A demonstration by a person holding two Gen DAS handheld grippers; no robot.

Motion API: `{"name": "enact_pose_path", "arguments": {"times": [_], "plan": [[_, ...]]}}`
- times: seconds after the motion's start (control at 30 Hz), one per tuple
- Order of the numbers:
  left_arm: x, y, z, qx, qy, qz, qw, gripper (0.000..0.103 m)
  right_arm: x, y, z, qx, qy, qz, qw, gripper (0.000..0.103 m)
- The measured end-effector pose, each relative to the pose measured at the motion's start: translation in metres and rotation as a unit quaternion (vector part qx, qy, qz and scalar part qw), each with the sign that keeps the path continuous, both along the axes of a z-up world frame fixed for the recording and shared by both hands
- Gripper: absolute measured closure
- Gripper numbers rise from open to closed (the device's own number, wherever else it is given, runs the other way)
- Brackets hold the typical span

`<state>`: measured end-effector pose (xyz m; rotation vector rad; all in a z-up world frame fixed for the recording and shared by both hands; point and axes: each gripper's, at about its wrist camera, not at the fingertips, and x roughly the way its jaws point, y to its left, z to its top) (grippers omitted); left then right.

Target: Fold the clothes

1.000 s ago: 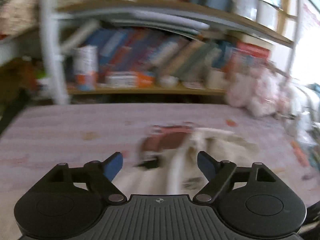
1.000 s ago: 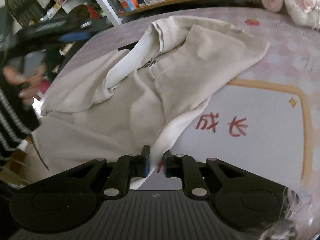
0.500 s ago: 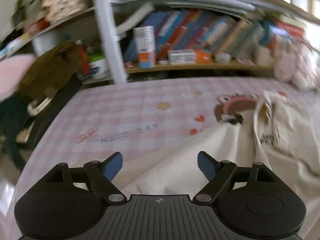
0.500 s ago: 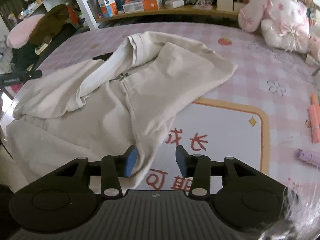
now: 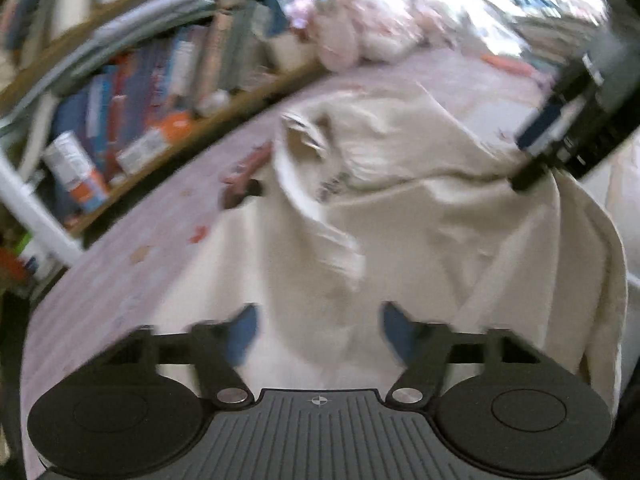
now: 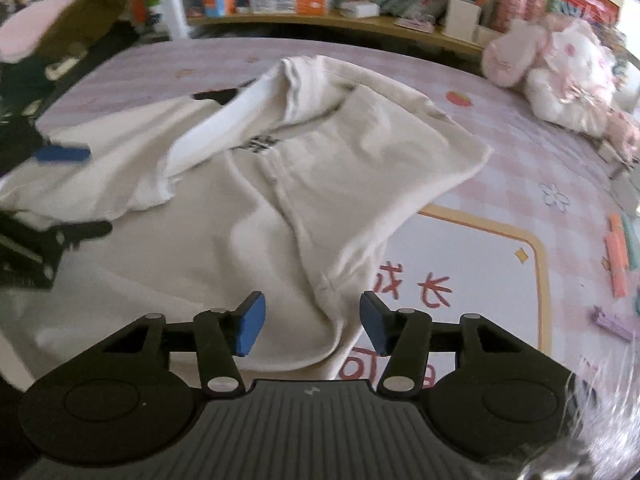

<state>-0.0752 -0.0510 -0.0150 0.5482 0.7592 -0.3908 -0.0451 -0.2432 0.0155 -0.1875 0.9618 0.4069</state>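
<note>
Currently the cream garment (image 6: 288,184) is spread rumpled on the pink checked desk (image 6: 532,152), one sleeve flopped across its chest. The right hand-held gripper (image 6: 310,322) is held spread over the near hem, the left hand-held gripper (image 5: 316,330) spread above the cloth's other side; nothing is pinched. Layers bunched beneath could be caught together, so a crooked fold is risked.

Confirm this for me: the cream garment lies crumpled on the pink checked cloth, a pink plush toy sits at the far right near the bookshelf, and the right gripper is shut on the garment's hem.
One thing is wrong. In the right wrist view the right gripper is open, its blue pads spread either side of the cream garment hem, not shut on it. The rest holds: the garment lies crumpled on the pink checked cloth, and the pink plush toy sits at the far right near the bookshelf.
</note>
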Motion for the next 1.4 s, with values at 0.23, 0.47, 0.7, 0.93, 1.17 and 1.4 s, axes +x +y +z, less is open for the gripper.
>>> {"name": "enact_pose_path", "arguments": {"times": [0.23,0.47,0.7,0.93,1.17,1.4], "plan": [[0.043,0.026,0.0,-0.003,-0.004,0.019,0.9998,0.101,0.006,0.022,-0.012,-0.064,-0.03,-0.006,0.997,0.058],[0.119,0.113,0.037,-0.065,-0.015,0.105,0.9922,0.102,0.014,0.034,-0.017,-0.063,-0.024,-0.017,0.998,0.079],[0.237,0.156,0.04,-0.001,-0.053,0.14,0.9887,0.102,0.027,0.038,-0.013,-0.011,0.005,-0.056,0.998,0.094],[0.31,0.155,0.014,0.009,-0.053,0.147,0.9876,0.101,0.038,0.064,-0.008,0.002,-0.001,-0.071,0.998,0.094],[0.342,0.168,-0.009,-0.001,0.021,0.185,0.9826,0.089,0.065,0.084,-0.015,-0.05,-0.028,-0.077,0.995,0.094],[0.255,0.205,0.014,-0.06,0.024,0.187,0.9803,0.039,0.082,0.077,-0.021,-0.126,-0.051,-0.036,0.99,0.066]]}}
